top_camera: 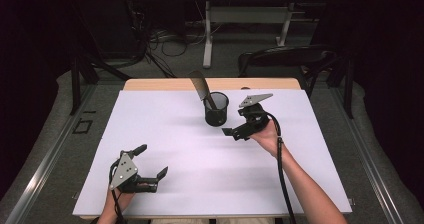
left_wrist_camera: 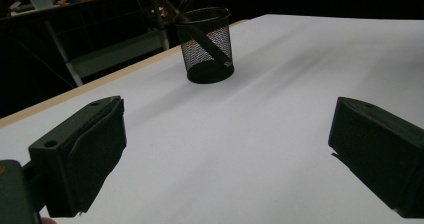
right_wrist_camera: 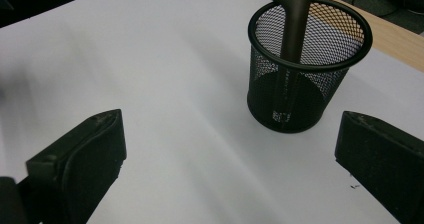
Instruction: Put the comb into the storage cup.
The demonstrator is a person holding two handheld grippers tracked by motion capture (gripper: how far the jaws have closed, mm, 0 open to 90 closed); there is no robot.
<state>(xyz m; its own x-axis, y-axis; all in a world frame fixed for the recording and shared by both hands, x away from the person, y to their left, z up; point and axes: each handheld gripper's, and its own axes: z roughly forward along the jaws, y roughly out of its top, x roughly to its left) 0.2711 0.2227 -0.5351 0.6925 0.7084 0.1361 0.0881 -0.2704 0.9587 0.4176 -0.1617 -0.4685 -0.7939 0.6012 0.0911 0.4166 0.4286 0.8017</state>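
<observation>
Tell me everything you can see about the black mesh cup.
The cup is a round holder of black wire mesh with a solid rim and dark base. It stands upright on the white sheet, toward the far side. A brown comb leans inside it, handle down, teeth above the rim. Neither gripper touches it.

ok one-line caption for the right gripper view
Open right tongs facing a black mesh cup holding a brown comb.
</observation>
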